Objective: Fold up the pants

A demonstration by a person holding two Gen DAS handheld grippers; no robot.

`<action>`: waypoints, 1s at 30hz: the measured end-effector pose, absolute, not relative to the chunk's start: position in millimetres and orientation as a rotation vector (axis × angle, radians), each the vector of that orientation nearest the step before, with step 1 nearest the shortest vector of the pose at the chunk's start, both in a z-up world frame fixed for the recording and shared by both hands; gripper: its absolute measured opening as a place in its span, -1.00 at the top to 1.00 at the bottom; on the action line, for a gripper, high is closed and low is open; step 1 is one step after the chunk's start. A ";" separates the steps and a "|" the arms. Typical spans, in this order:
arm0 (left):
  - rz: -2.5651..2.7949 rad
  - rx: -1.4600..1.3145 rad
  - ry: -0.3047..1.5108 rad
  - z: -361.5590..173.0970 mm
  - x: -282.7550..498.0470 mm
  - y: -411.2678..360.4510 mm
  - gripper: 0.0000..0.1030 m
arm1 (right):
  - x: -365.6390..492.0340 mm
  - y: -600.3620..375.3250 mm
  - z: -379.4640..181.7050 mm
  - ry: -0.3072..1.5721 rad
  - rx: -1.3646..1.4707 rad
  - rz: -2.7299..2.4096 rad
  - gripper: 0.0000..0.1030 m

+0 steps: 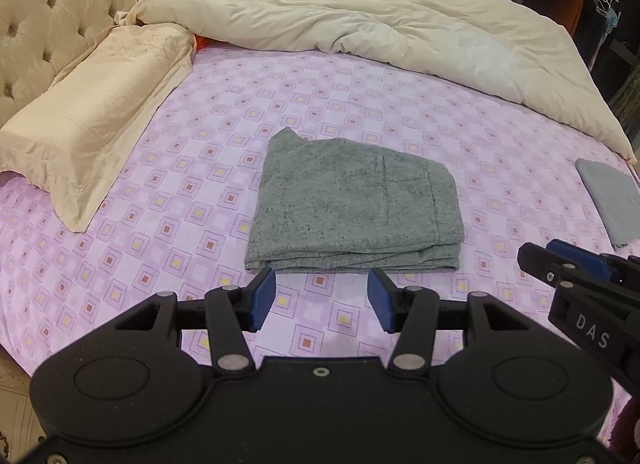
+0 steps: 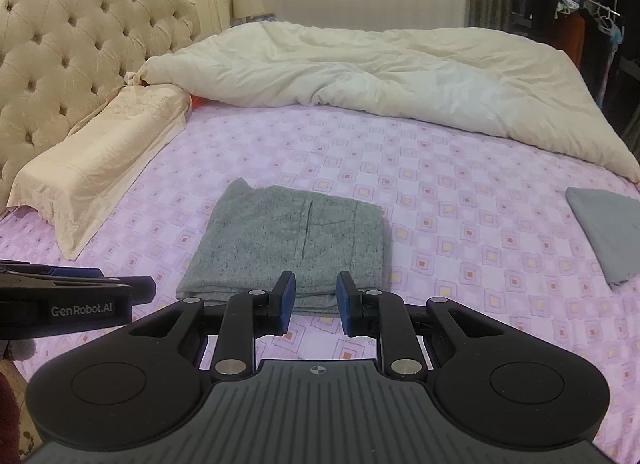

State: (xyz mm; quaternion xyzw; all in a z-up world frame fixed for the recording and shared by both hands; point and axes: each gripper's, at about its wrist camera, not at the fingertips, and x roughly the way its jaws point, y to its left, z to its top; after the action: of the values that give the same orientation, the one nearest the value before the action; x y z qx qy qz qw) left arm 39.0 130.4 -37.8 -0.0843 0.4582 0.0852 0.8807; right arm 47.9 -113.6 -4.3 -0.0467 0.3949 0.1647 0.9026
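On the pink checked bed sheet, grey pants lie folded into a compact rectangle, a pocket seam showing on top. Both tongs hover just short of the bundle's near edge, touching nothing. The left tongs are spread wide and empty. The right tongs are parted more narrowly, also empty. A cream pillow sits to the left by a tufted headboard, a rumpled duvet lies behind, and a second folded grey cloth rests well apart on the right. The fold looks finished. The risk now is a stray finger catching the stacked near edge, which would drag layers loose and undo the neat shape.
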 end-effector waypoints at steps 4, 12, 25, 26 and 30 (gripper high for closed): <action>0.171 -0.166 0.947 -35.9 36.2 126.8 -0.12 | 45.5 -114.0 -3.2 0.808 -0.095 0.337 0.59; 0.168 -0.157 0.943 -35.1 33.1 124.2 -0.12 | 41.7 -113.4 -3.1 0.806 -0.091 0.339 0.59; 0.167 -0.160 0.953 -35.6 31.6 123.5 -0.12 | 39.7 -112.9 -2.2 0.808 -0.078 0.340 0.59; 0.166 -0.158 0.953 -35.8 31.6 123.1 -0.12 | 39.7 -113.0 -2.2 0.809 -0.077 0.340 0.59; 0.165 -0.152 0.954 -36.3 33.0 120.9 -0.12 | 39.9 -113.3 -2.2 0.809 -0.078 0.341 0.59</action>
State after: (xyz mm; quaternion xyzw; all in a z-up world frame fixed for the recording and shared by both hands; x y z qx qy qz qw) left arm 33.0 120.9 -36.3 -0.0731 0.4583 0.0791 0.8822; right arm 39.9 -113.3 -2.2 -0.0376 0.3916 0.1650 0.9044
